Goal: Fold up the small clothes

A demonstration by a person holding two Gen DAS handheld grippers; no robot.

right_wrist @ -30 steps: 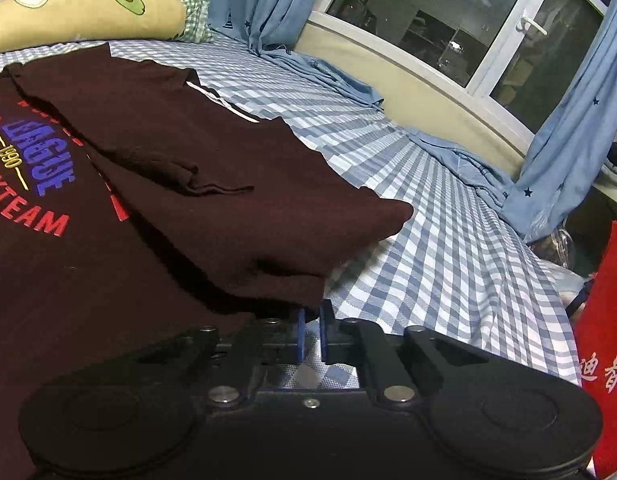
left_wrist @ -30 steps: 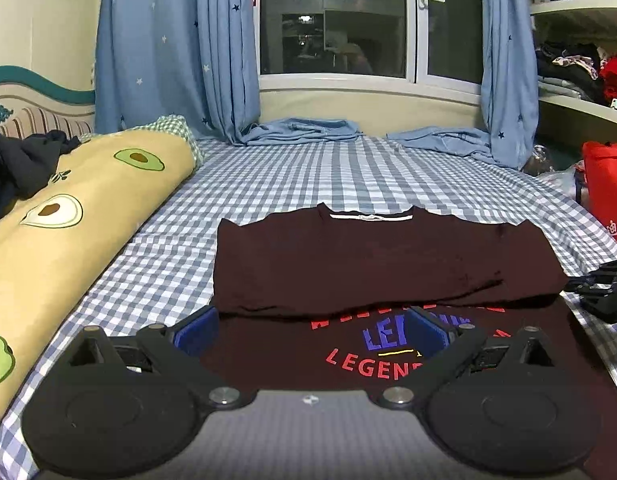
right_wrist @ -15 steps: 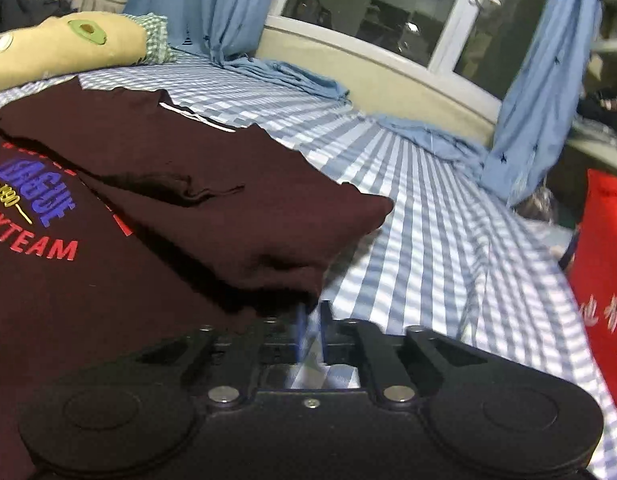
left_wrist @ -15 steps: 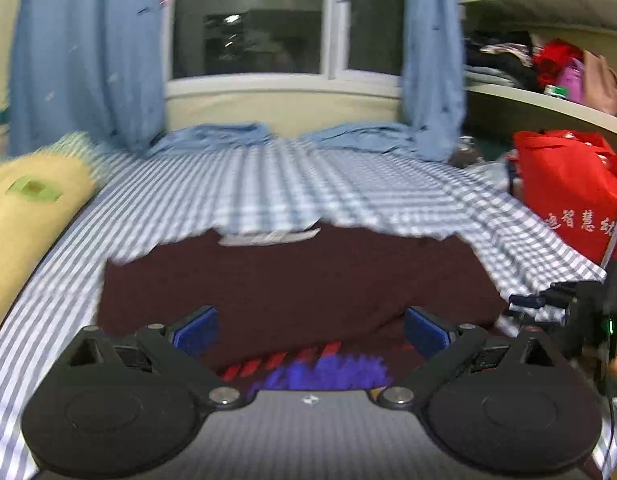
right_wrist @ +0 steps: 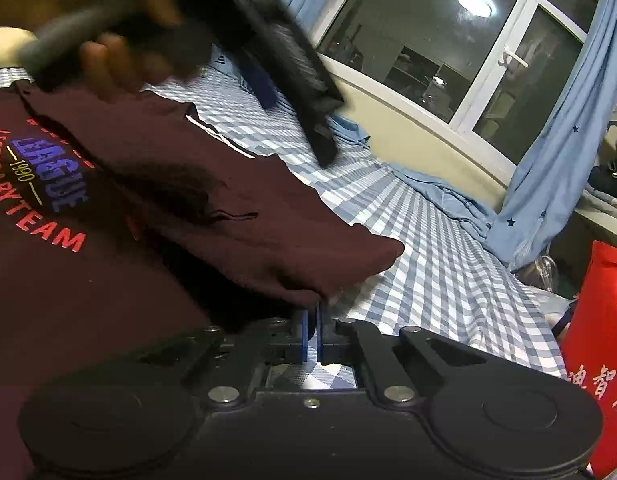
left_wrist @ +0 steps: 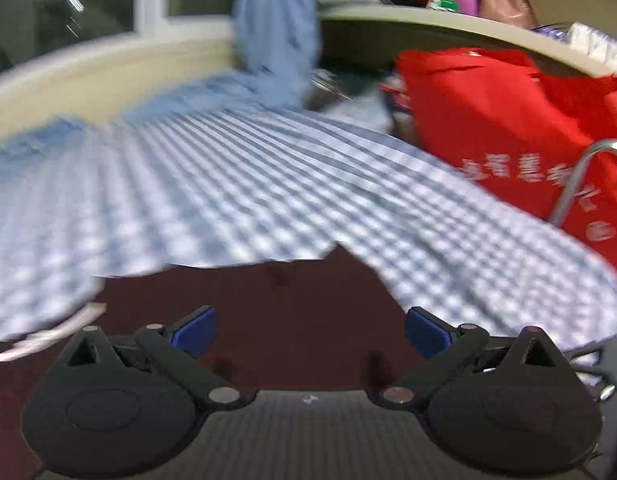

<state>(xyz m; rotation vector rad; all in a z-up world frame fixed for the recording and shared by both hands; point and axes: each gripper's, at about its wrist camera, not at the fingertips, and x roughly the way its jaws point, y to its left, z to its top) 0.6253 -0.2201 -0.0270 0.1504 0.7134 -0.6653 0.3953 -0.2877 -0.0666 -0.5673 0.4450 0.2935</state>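
Shirt [right_wrist: 228, 208], dark maroon with red and blue print, spread flat on checked sheet [right_wrist: 428, 240], filling left and centre of right wrist view; top part already doubled over print, fold corner jutting toward centre right. Likely light, limp and thin: no holding of shape when lifted, sagging from any single pinch, probably clinging a little to cotton below rather than sliding. Best taken at doubled edge or corner, both layers together, with second pinch further along same edge to keep fold straight. Right gripper [right_wrist: 311, 320] at lower centre, pads pressed nearly together after just closing, tips right at near edge of fold; unclear whether cloth nipped between them. Left gripper [left_wrist: 310, 328] spread wide, nothing between pads, hovering over shirt's corner at bottom of own blurred view; seen also as dark blur with hand [right_wrist: 104, 64] at upper left of right view. Open sheet wide beyond shirt toward window, upper half of both views. Tighter at right: sheet's edge dropping off, red bag [left_wrist: 508, 120] just past it. Probably safest folding inward, away from that edge.
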